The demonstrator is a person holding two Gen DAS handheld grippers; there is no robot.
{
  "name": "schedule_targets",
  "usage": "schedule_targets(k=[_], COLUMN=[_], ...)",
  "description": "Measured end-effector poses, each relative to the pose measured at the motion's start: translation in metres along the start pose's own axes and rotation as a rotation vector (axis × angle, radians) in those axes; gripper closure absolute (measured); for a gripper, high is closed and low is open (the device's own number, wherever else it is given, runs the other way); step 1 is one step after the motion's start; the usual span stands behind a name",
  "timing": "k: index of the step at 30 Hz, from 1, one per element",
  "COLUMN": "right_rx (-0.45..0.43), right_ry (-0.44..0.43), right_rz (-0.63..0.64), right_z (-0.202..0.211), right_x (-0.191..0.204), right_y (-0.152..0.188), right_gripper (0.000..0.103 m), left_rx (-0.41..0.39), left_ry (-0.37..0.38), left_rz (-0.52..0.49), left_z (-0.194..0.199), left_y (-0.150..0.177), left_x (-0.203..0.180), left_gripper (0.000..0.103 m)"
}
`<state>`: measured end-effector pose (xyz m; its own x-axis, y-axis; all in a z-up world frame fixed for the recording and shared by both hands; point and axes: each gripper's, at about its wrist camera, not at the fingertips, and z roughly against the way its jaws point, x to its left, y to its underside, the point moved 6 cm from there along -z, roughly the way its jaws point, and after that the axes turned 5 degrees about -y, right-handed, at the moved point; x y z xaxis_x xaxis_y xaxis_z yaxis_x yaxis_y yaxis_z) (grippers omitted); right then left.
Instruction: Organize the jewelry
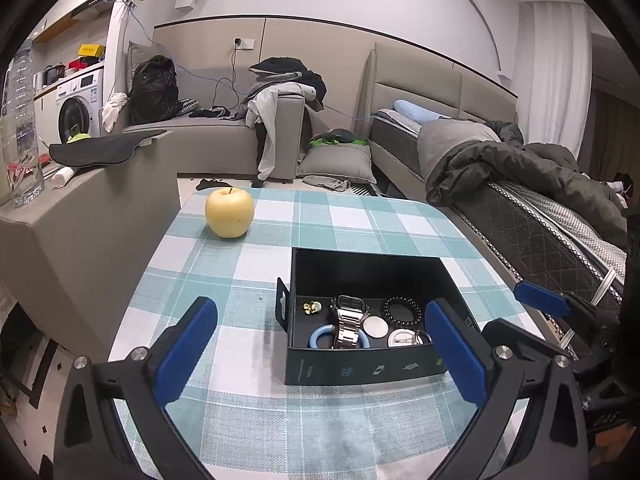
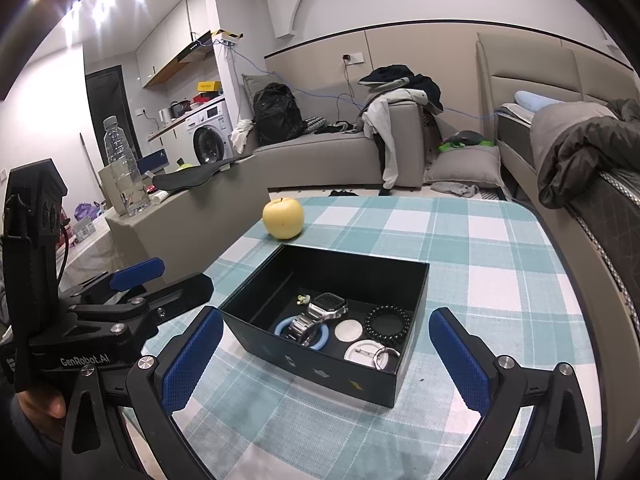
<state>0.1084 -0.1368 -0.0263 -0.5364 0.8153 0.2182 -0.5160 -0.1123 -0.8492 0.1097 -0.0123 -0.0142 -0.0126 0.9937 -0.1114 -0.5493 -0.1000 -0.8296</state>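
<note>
A lived-in studio home: sofa (image 2: 328, 160), bed (image 1: 500, 184) and washing machine (image 2: 208, 136) share one room

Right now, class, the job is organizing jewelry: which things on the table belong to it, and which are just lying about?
Belongs to the job:
black box
silver watch
black bead bracelet
light blue ring
small gold piece
two white round discs

Just lying about:
yellow apple
checked tablecloth

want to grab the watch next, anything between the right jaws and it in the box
Only the black box's near wall. The silver watch lies over a blue ring, clear from above. The right gripper is open.
</note>
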Motion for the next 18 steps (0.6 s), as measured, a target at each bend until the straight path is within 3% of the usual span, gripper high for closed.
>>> schedule_targets(k=[18], right_rx=[-0.006], right_ry=[0.007], right_rz=[0.0], right_z=[0.0016], right_x=[-0.001], right_y=[-0.0015], right_gripper=[0.0], left_rx=[-0.005], left_ry=[-0.007], left_rz=[0.019], left_z=[0.0023], left_y=[-0.0037], left_x=[0.007], left_gripper=[0.002])
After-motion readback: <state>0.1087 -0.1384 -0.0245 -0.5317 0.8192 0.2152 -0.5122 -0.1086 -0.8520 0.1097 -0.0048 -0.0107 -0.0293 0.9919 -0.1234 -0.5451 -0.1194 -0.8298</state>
